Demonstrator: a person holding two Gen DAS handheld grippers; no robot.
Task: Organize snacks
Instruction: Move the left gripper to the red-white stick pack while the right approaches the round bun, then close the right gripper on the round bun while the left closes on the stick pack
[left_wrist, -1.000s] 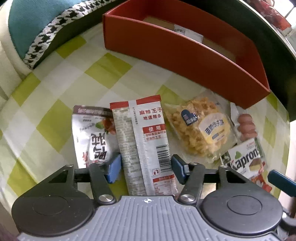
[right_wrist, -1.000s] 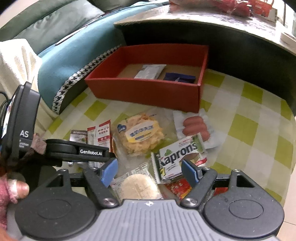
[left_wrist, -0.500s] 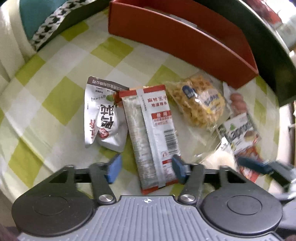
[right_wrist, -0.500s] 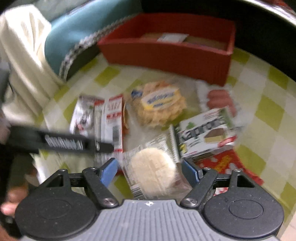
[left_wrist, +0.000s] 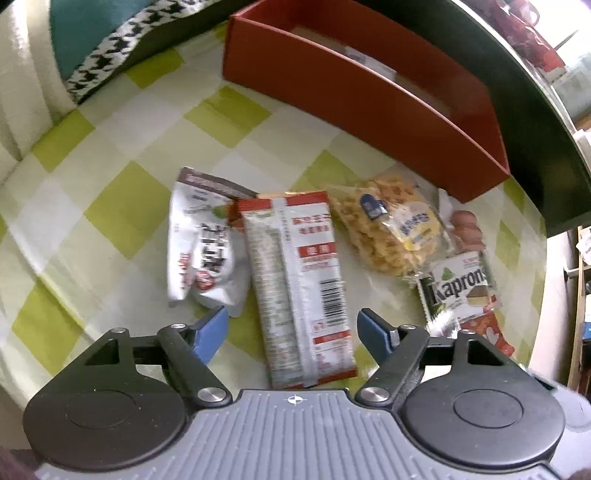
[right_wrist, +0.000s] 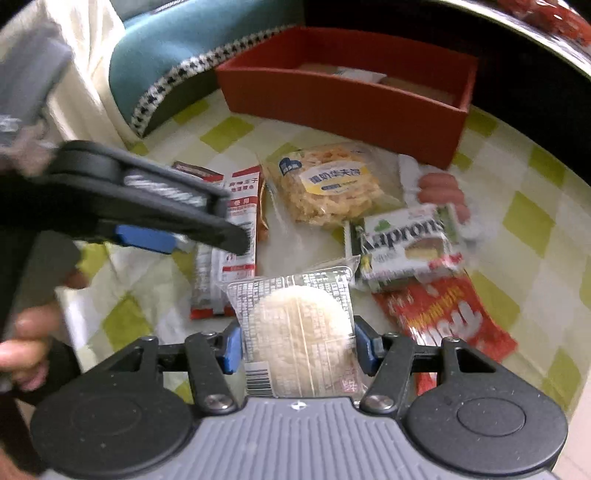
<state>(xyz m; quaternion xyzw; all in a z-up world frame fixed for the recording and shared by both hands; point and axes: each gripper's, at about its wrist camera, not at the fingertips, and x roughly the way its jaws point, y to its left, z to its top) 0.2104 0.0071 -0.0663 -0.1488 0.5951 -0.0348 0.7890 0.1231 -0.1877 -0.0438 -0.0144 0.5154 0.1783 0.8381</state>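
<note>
Left wrist view: my left gripper (left_wrist: 293, 334) hovers low over the checked cloth (left_wrist: 122, 199) with jaws released and wide apart, holding nothing. The long red-and-white packet (left_wrist: 295, 284) lies directly between the blue pads, its long axis running away from me along the finger direction, near end already inside the gap; pads stand clear of both long edges, not touching. The white pouch (left_wrist: 205, 254) lies just beside the left pad, overlapped slightly by the packet at its top. Further out: the yellow waffle bag (left_wrist: 391, 229), the Kaprons pack (left_wrist: 460, 286), and the red box (left_wrist: 369, 96), well apart at the far edge. Right wrist view: my right gripper (right_wrist: 298, 345) has both pads against the sides of the clear-wrapped round rice cake (right_wrist: 299, 325); I read this as jaws clenched on it, though whether it is lifted off the cloth I cannot tell. The left gripper crosses the frame at left, blurred, over the long packet. The Kaprons pack, sausages (right_wrist: 439, 188) and red wrapper (right_wrist: 447, 314) sit to the right; the red box lies straight ahead, beyond the waffle bag. Judgement: the right hand carries the item nearer to going into the box; the left needs only to close across the packet's short axis.
</note>
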